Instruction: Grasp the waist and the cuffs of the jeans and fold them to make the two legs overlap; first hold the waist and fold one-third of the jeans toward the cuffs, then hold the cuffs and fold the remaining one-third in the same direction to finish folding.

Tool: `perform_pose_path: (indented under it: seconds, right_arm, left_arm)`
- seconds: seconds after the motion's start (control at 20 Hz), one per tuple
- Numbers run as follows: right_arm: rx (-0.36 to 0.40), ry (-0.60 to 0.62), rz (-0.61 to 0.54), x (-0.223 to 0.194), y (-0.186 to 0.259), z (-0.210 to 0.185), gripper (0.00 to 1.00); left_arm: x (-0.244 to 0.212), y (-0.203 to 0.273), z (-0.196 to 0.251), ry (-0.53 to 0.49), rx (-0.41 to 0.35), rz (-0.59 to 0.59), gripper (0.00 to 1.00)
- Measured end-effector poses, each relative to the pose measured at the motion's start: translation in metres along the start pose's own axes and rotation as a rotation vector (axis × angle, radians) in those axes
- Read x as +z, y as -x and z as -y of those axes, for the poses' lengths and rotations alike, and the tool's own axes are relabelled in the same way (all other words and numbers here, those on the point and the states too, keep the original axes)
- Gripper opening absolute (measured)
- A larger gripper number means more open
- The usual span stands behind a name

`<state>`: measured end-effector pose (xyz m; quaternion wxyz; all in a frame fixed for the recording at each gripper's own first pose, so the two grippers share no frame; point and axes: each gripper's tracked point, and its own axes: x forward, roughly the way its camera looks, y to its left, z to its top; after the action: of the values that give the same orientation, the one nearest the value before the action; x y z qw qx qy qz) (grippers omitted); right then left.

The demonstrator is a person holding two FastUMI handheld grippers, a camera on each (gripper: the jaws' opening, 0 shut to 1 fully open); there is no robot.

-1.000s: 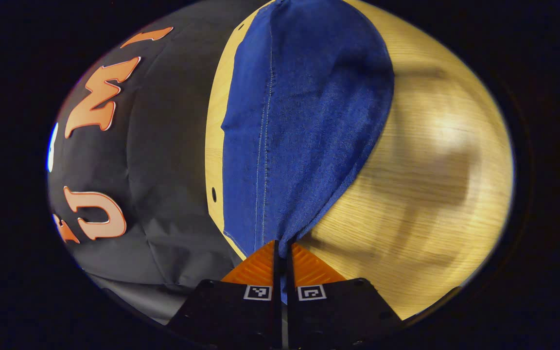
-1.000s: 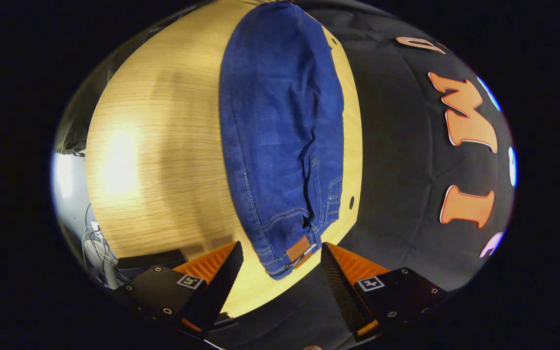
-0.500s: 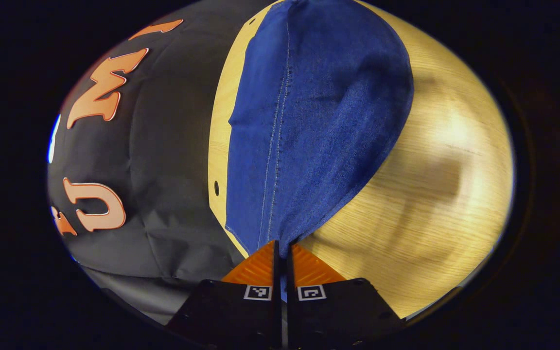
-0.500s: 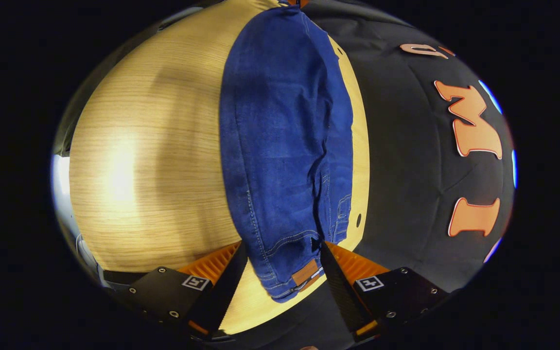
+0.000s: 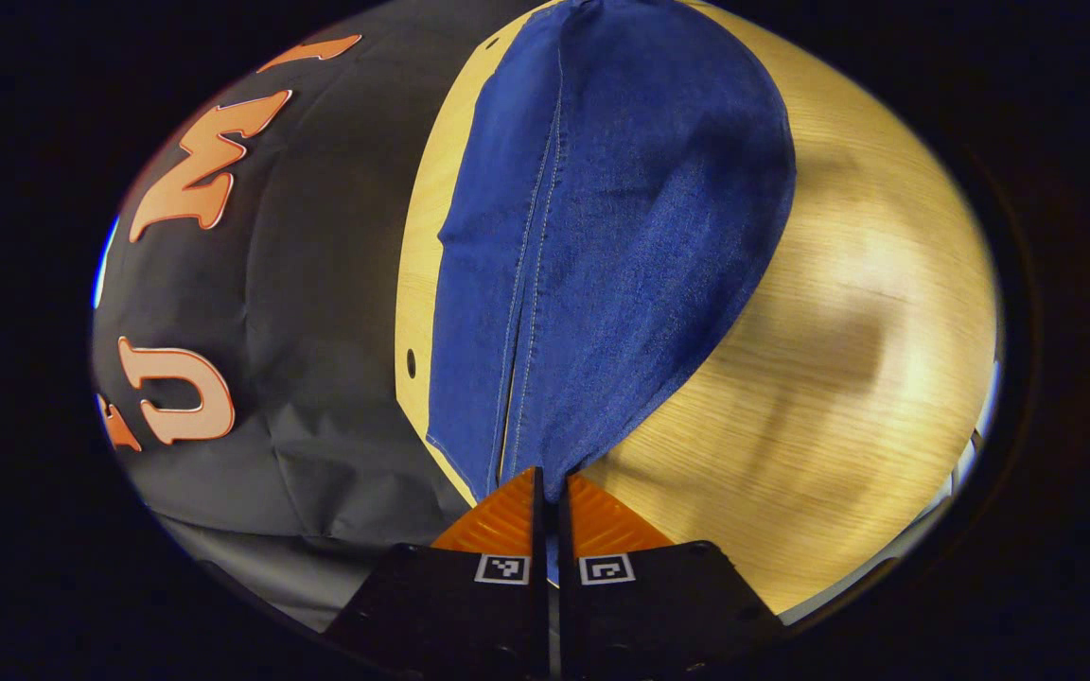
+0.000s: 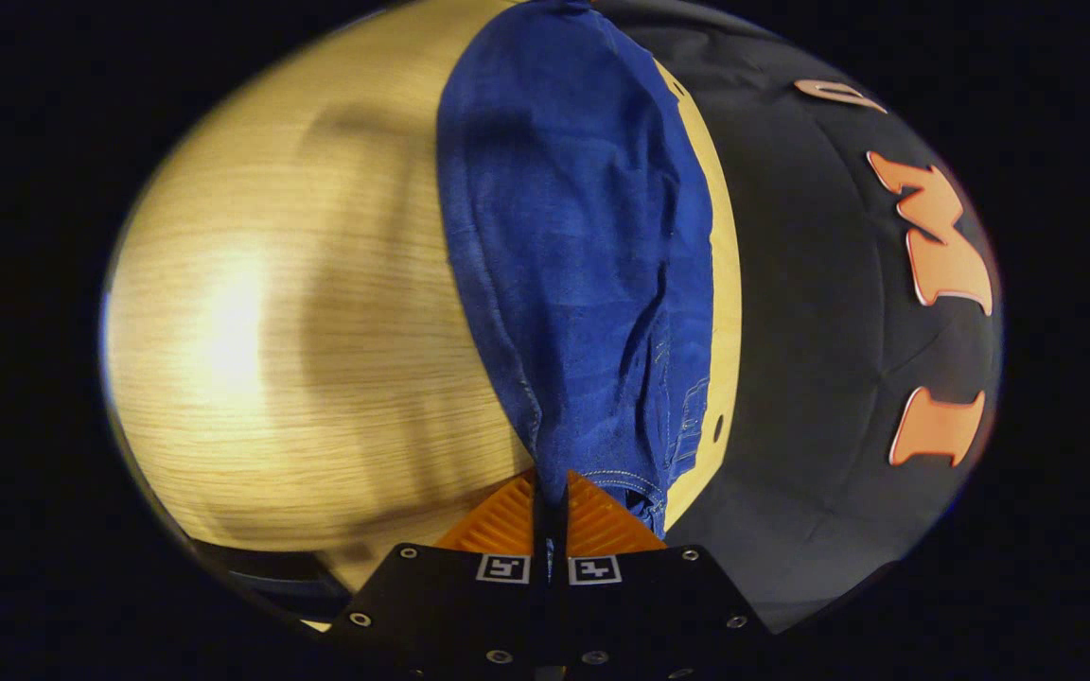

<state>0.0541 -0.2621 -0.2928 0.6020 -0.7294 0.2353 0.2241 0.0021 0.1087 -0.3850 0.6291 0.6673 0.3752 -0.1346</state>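
Left gripper view: left gripper [image 5: 550, 484] at bottom centre, fingers [image 5: 505, 518] closed w/ only a slit between, pinching a fabric edge of the jeans [image 5: 602, 236] — cuff end, judging by plain leg and side seam, no pockets. Denim fans up from fingertips to top centre, lying along tabletop [image 5: 838, 378] edge, booth wall to the left. Held taut, prob. to keep legs aligned for overlap.

Right gripper view: right gripper [image 6: 553, 487] at bottom centre, fingers [image 6: 602, 520] pressed together on waist end — pocket stitching just right of tips. Jeans [image 6: 583, 236] run up from fingertips to top centre; tabletop [image 6: 318, 331] on left. Both ends gripped, so leg-overlap fold seems in hand; thirds not yet done.
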Motion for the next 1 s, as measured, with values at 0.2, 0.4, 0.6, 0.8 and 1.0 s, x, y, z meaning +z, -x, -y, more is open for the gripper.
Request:
perform_pose_path:
  seconds: [0.2, 0.4, 0.6, 0.8, 1.0]
  right_arm:
    - [0.022, -0.185, -0.012, 0.004, 0.016, 0.035, 0.01]
    - [0.028, -0.342, -0.016, 0.004, 0.031, 0.082, 0.01]
    - [0.052, -0.463, -0.047, 0.004, 0.026, 0.117, 0.01]
    - [0.098, -0.619, -0.074, 0.010, 0.016, 0.140, 0.00]
    - [0.171, -0.754, -0.085, 0.015, 0.009, 0.150, 0.01]
  left_arm:
    - [0.003, 0.005, -0.011, 0.051, -0.029, 0.029, 0.05]
    - [0.006, 0.012, -0.046, 0.084, -0.123, 0.062, 0.05]
    - [0.004, 0.003, -0.090, 0.140, -0.228, 0.082, 0.05]
    - [0.007, -0.014, -0.109, 0.106, -0.304, 0.083, 0.05]
    - [0.007, -0.045, -0.129, 0.065, -0.329, 0.072, 0.05]
